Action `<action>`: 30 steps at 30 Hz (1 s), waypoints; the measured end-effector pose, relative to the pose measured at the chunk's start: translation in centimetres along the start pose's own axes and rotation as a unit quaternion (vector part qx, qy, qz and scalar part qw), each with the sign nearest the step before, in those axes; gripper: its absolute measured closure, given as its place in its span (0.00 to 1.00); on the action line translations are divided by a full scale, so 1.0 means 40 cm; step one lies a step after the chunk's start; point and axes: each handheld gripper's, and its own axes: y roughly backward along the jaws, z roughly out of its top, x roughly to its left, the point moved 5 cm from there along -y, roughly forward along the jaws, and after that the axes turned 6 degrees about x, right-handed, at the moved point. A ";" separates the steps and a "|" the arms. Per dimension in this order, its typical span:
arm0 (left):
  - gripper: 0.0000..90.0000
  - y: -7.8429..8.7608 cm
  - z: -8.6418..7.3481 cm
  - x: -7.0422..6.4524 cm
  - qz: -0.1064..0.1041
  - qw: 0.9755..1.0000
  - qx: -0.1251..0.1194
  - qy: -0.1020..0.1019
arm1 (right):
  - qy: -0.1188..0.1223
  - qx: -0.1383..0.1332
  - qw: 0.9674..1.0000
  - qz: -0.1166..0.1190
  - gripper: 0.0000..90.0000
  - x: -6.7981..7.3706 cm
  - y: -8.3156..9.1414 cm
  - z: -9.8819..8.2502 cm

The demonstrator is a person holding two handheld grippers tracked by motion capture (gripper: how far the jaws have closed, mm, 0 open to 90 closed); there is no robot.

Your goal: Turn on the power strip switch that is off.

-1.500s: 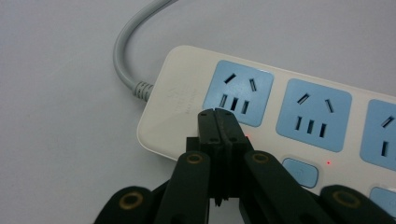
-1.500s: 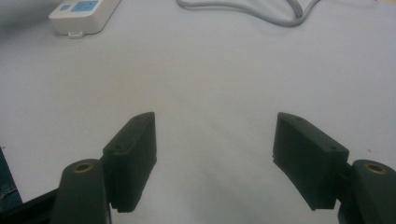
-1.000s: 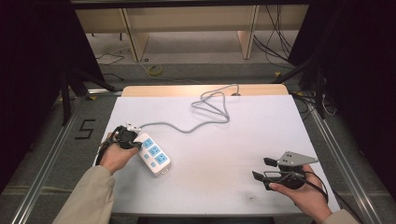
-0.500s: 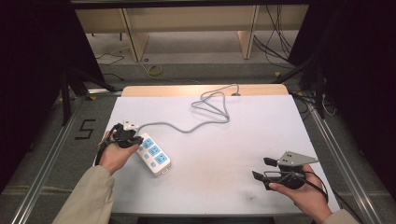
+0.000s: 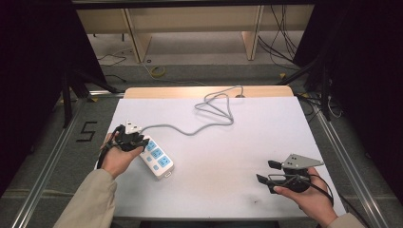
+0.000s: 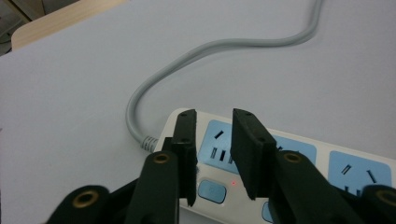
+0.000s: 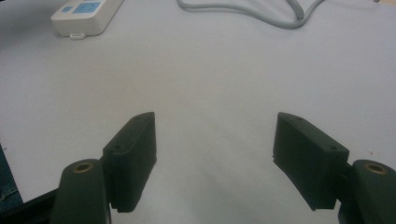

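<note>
In the high view, a white plastic power strip with blue sockets [image 5: 156, 159] lies near the left edge of the white surface [image 5: 247, 156]. Its grey cable [image 5: 209, 114] runs off in loops to the far edge. The left gripper [image 5: 129, 137] sits at the cable end of the strip, likely because the switch is there. A small white plug-like block [image 5: 132, 127] lies just beside that end. The right gripper [image 5: 267, 172] rests well apart on the right, held low in the hand as if it waits its turn.

The left gripper view looks along the black jaws. They have just been opening and now stand a little apart, with nothing pinched between them. Below them is the strip's blue switch button [image 6: 211, 191], and a tiny red light [image 6: 233, 183] glows next to it. The high view is too far off to show that light or the gap.

The right gripper view shows its jaws spread wide over the bare surface, holding nothing. The strip's far end [image 7: 86, 16] lies well away at the top left, with the cable loop [image 7: 261, 14] at the top.
</note>
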 end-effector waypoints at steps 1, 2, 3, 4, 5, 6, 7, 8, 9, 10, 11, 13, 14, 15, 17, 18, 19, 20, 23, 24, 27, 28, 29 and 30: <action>0.75 0.001 0.002 -0.003 -0.001 1.000 -0.003 0.000 | 0.000 0.000 1.000 0.000 0.34 0.000 0.000 0.000; 0.73 0.001 0.002 -0.003 -0.001 1.000 -0.003 0.000 | 0.000 0.000 1.000 0.000 0.34 0.000 0.000 0.000; 0.71 0.004 0.007 -0.010 -0.005 1.000 -0.011 -0.001 | 0.000 0.000 1.000 0.000 0.34 0.000 0.000 0.000; 0.69 0.006 0.010 -0.013 -0.006 1.000 -0.015 -0.002 | 0.000 0.000 1.000 0.000 0.34 0.000 0.000 0.000; 0.67 0.006 0.013 -0.016 -0.007 1.000 -0.020 -0.004 | 0.000 0.000 1.000 0.000 0.34 0.000 0.000 0.000; 0.64 0.006 0.013 -0.016 -0.007 1.000 -0.020 -0.004 | 0.000 0.000 1.000 0.000 0.34 0.000 0.000 0.000; 0.61 0.007 0.018 -0.022 -0.012 0.999 -0.031 -0.008 | 0.000 0.001 1.000 0.000 0.34 0.000 0.000 0.000; 0.59 0.007 0.020 -0.024 -0.015 0.999 -0.036 -0.008 | 0.000 0.000 1.000 0.000 0.34 -0.001 0.000 0.000; 0.56 0.007 0.020 -0.024 -0.015 0.999 -0.036 -0.008 | 0.000 0.000 1.000 0.000 0.34 -0.001 0.000 0.000; 0.53 0.008 0.022 -0.027 -0.016 0.999 -0.040 -0.010 | 0.000 0.000 1.000 0.000 0.34 -0.001 0.000 0.000; 0.52 0.008 0.026 -0.032 -0.020 0.998 -0.049 -0.019 | 0.000 -0.001 1.000 0.000 0.34 -0.001 -0.001 0.000; 0.48 0.011 0.029 -0.039 -0.025 0.998 -0.057 -0.025 | 0.000 0.001 1.000 0.000 0.34 0.000 0.000 0.000; 0.46 0.014 0.031 -0.043 -0.027 0.997 -0.061 -0.027 | 0.000 0.001 1.000 0.000 0.34 0.000 0.000 0.000; 0.44 0.014 0.031 -0.043 -0.027 0.997 -0.061 -0.027 | 0.000 0.001 1.000 0.001 0.34 0.000 0.000 0.000; 0.41 0.021 0.036 -0.056 -0.038 0.996 -0.068 -0.033 | 0.001 0.002 1.000 0.000 0.34 -0.001 -0.001 -0.001; 0.39 0.022 0.038 -0.064 -0.044 0.996 -0.073 -0.032 | 0.001 0.001 1.000 -0.001 0.34 -0.001 -0.001 -0.001; 0.37 0.024 0.039 -0.070 -0.049 0.996 -0.074 -0.033 | 0.000 0.002 1.000 0.000 0.34 -0.001 -0.001 -0.001; 0.36 0.026 0.040 -0.076 -0.053 0.995 -0.076 -0.034 | 0.000 0.002 1.000 -0.001 0.34 -0.002 -0.001 -0.001; 0.34 0.032 0.043 -0.095 -0.068 0.994 -0.081 -0.040 | 0.000 0.002 1.000 -0.002 0.34 -0.002 -0.001 0.000; 0.33 0.032 0.043 -0.095 -0.068 0.994 -0.081 -0.040 | 0.000 0.002 1.000 -0.002 0.34 -0.002 -0.001 0.000; 0.31 0.041 0.047 -0.118 -0.079 0.992 -0.085 -0.046 | 0.000 0.002 1.000 -0.001 0.34 -0.003 -0.001 -0.001; 0.31 0.043 0.048 -0.124 -0.083 0.991 -0.088 -0.048 | -0.001 0.002 1.000 -0.002 0.33 -0.004 -0.001 -0.001; 0.30 0.045 0.049 -0.130 -0.086 0.991 -0.089 -0.052 | -0.001 0.002 1.000 -0.001 0.34 -0.004 -0.001 -0.001; 0.30 0.046 0.051 -0.136 -0.089 0.990 -0.092 -0.054 | -0.001 0.002 1.000 -0.001 0.33 -0.005 -0.001 -0.001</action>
